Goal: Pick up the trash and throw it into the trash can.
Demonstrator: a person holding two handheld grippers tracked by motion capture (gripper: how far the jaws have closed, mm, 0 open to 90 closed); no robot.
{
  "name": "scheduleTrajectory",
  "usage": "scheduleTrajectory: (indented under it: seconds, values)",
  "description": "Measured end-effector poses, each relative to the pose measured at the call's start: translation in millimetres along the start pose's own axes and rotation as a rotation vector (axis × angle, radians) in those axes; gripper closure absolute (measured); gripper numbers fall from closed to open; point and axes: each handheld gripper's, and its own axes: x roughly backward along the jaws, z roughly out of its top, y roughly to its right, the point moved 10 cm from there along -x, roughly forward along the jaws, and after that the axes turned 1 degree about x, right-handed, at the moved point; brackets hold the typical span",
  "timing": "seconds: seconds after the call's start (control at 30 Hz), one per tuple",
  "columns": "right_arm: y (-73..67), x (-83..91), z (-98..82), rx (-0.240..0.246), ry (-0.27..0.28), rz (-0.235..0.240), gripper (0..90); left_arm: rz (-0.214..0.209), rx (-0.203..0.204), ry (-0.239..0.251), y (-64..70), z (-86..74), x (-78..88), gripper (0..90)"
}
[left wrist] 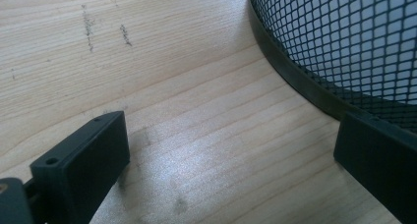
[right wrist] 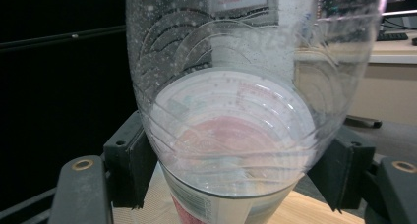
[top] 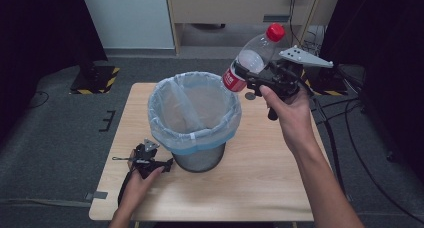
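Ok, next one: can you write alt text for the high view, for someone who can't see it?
The right gripper holds a clear plastic bottle with a red cap, tilted, in the air just right of a mesh bin lined with a pale bag on a wooden table. The left gripper rests on the table beside the bin's base.

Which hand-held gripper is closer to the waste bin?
Left. The left hand-held gripper rests on the table beside the waste bin base; the right hand-held gripper holds a bottle above its rim.

Print being shown on the red-and-white label [top: 231, 79] of the clear plastic red-capped bottle [top: 255, 55], nothing being legible
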Motion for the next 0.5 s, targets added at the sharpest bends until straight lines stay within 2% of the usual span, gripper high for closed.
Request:
scheduleTrajectory:
  seconds: [0.2, 0.5]
  values:
    - [-11.2, -8.5, 0.2, 0.003, 0.001, 0.022, 27.5, 0.0, 0.0, 0.0, 0.0, 0.0, 0.0, 0.0]
    - [-17.1, -18.8, -7.9, -0.008, -0.011, 0.041, 27.4, 0.0, 0.0, 0.0, 0.0, 0.0, 0.0, 0.0]
